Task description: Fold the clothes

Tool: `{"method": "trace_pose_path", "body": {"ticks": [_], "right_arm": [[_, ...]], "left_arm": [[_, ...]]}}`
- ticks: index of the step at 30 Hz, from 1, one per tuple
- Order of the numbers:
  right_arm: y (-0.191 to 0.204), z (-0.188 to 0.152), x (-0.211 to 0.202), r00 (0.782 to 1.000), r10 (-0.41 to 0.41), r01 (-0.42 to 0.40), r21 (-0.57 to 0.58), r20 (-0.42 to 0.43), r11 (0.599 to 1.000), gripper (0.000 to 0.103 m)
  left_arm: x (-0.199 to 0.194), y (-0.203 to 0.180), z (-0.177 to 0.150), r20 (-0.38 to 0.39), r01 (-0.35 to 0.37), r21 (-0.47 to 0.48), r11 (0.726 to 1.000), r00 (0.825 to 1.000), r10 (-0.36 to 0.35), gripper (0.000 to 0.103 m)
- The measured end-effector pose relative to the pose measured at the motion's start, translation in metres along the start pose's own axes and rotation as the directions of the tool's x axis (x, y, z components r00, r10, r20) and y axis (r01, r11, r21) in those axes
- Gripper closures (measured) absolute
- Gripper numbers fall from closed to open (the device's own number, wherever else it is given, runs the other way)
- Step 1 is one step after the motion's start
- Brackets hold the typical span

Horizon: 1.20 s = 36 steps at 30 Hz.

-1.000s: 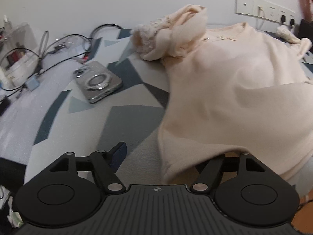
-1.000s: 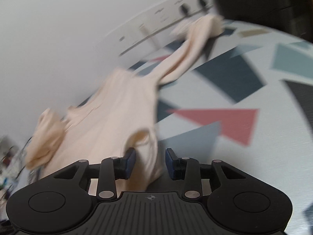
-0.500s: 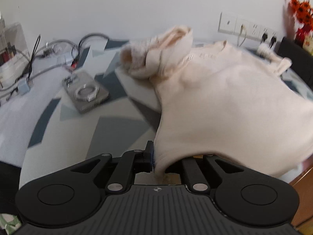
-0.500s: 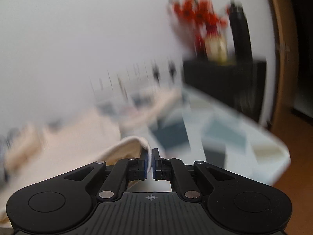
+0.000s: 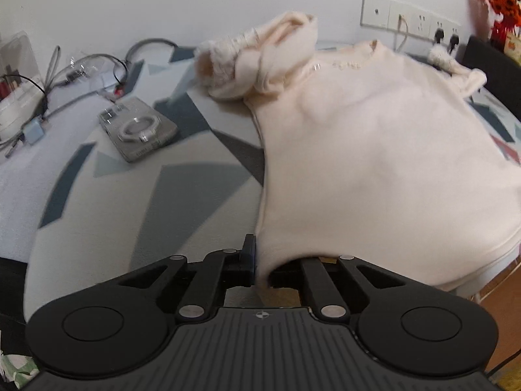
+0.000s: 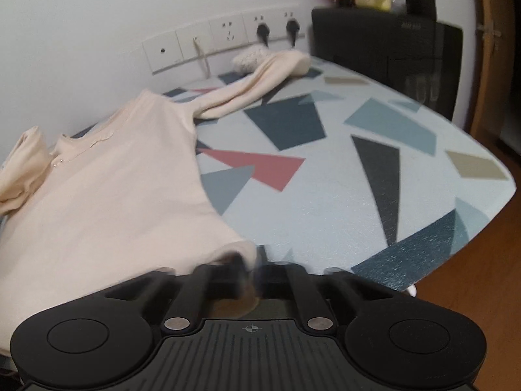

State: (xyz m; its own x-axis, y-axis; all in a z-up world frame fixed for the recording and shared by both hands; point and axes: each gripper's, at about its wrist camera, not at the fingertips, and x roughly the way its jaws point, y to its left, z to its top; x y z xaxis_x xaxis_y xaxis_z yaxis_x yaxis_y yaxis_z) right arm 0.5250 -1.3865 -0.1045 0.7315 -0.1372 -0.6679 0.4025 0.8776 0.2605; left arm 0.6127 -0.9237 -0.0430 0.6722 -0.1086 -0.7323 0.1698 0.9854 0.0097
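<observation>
A cream long-sleeved sweater point(image 5: 374, 150) lies front-up on a table with a geometric-patterned cloth point(image 5: 182, 189). Its left sleeve is bunched up near the wall point(image 5: 260, 58); its right sleeve point(image 6: 257, 81) stretches toward the wall sockets. My left gripper point(image 5: 260, 260) is shut on the sweater's lower left hem corner. My right gripper point(image 6: 252, 270) is shut on the lower right hem corner, blurred by motion. The sweater also shows in the right wrist view point(image 6: 114, 189).
A grey phone with a ring holder point(image 5: 138, 132) lies left of the sweater. Cables and a charger point(image 5: 49, 97) lie at the far left. Wall sockets point(image 6: 228, 37) run along the back. A black box point(image 6: 384, 52) stands at the table's far right. The table edge point(image 6: 488, 215) curves at right.
Both grippers have closed on the sweater's hem corners. The right gripper swung up and back down, and the hem is lifted a little off the table.
</observation>
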Motion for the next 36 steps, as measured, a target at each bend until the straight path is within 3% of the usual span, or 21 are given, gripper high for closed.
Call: {"method": "trace_pose_path", "body": {"ticks": [4, 7, 10, 13, 16, 18, 19, 20, 21, 23, 25, 26, 27, 28, 29, 30, 34, 36], "right_arm": [[-0.013, 0.03, -0.042, 0.989, 0.074, -0.098, 0.193, 0.128, 0.976, 0.098], [-0.008, 0.045, -0.056, 0.986, 0.081, -0.104, 0.155, 0.148, 0.982, 0.097], [-0.005, 0.048, -0.04, 0.997, 0.053, -0.059, 0.114, 0.055, 0.992, 0.097], [0.0, 0.054, -0.008, 0.998, 0.014, -0.007, 0.107, -0.066, 0.994, 0.098], [0.018, 0.085, 0.028, 0.997, -0.008, 0.013, 0.063, -0.078, 0.998, 0.098], [0.034, 0.126, 0.049, 0.999, -0.006, 0.009, 0.058, -0.048, 0.998, 0.098], [0.045, 0.154, 0.049, 1.0, 0.009, -0.009, 0.063, 0.004, 0.998, 0.098], [0.057, 0.182, 0.045, 0.997, 0.03, -0.035, 0.065, 0.073, 0.997, 0.098], [0.07, 0.21, 0.027, 0.979, 0.072, -0.085, 0.06, 0.19, 0.995, 0.098], [0.094, 0.263, -0.012, 0.901, 0.152, -0.18, 0.031, 0.408, 0.983, 0.098], [0.109, 0.29, -0.053, 0.807, 0.213, -0.253, -0.005, 0.55, 0.968, 0.098], [0.11, 0.295, -0.065, 0.786, 0.228, -0.272, -0.009, 0.574, 0.962, 0.098], [0.107, 0.293, -0.07, 0.785, 0.237, -0.286, -0.004, 0.572, 0.958, 0.098], [0.104, 0.29, -0.075, 0.785, 0.245, -0.299, 0.001, 0.569, 0.954, 0.098], [0.1, 0.286, -0.079, 0.787, 0.252, -0.309, 0.006, 0.563, 0.951, 0.098], [0.093, 0.276, -0.077, 0.803, 0.25, -0.305, 0.011, 0.541, 0.952, 0.098], [0.058, 0.211, -0.049, 0.912, 0.181, -0.213, 0.047, 0.368, 0.976, 0.098], [0.041, 0.171, -0.026, 0.959, 0.115, -0.137, 0.069, 0.259, 0.988, 0.098]], "left_arm": [[-0.034, 0.006, 0.011, 0.101, 0.019, -0.06, 0.998, 0.995, -0.013, 0.095], [-0.023, 0.011, 0.011, 0.029, 0.053, -0.129, 0.99, 0.998, -0.049, 0.095], [-0.002, 0.015, 0.008, -0.05, 0.05, -0.198, 0.979, 0.997, -0.061, 0.095], [0.016, 0.016, 0.024, -0.068, 0.04, -0.226, 0.973, 0.996, -0.057, 0.095], [0.036, 0.015, 0.076, -0.004, 0.015, -0.18, 0.984, 1.0, -0.016, 0.096], [0.037, 0.013, 0.135, 0.092, -0.012, -0.153, 0.988, 0.995, 0.027, 0.096], [0.028, 0.012, 0.167, 0.166, -0.023, -0.141, 0.99, 0.985, 0.046, 0.096], [0.01, 0.014, 0.199, 0.259, -0.034, -0.134, 0.99, 0.964, 0.068, 0.096], [-0.014, 0.016, 0.227, 0.358, -0.039, -0.139, 0.99, 0.93, 0.087, 0.096], [-0.067, 0.024, 0.266, 0.508, -0.005, -0.159, 0.987, 0.857, 0.086, 0.096], [-0.104, 0.029, 0.278, 0.57, 0.056, -0.155, 0.986, 0.82, 0.043, 0.096], [-0.115, 0.028, 0.275, 0.586, 0.057, -0.131, 0.99, 0.81, 0.031, 0.096], [-0.121, 0.027, 0.268, 0.59, 0.043, -0.107, 0.993, 0.807, 0.028, 0.095], [-0.122, 0.026, 0.257, 0.577, 0.041, -0.093, 0.995, 0.816, 0.02, 0.095], [-0.118, 0.026, 0.244, 0.55, 0.054, -0.086, 0.995, 0.835, 0.003, 0.095], [-0.11, 0.027, 0.228, 0.51, 0.068, -0.083, 0.994, 0.86, -0.016, 0.095], [-0.053, 0.017, 0.146, 0.265, 0.085, -0.075, 0.994, 0.962, -0.062, 0.095], [-0.022, 0.01, 0.103, 0.127, 0.082, -0.08, 0.993, 0.989, -0.071, 0.095]]}}
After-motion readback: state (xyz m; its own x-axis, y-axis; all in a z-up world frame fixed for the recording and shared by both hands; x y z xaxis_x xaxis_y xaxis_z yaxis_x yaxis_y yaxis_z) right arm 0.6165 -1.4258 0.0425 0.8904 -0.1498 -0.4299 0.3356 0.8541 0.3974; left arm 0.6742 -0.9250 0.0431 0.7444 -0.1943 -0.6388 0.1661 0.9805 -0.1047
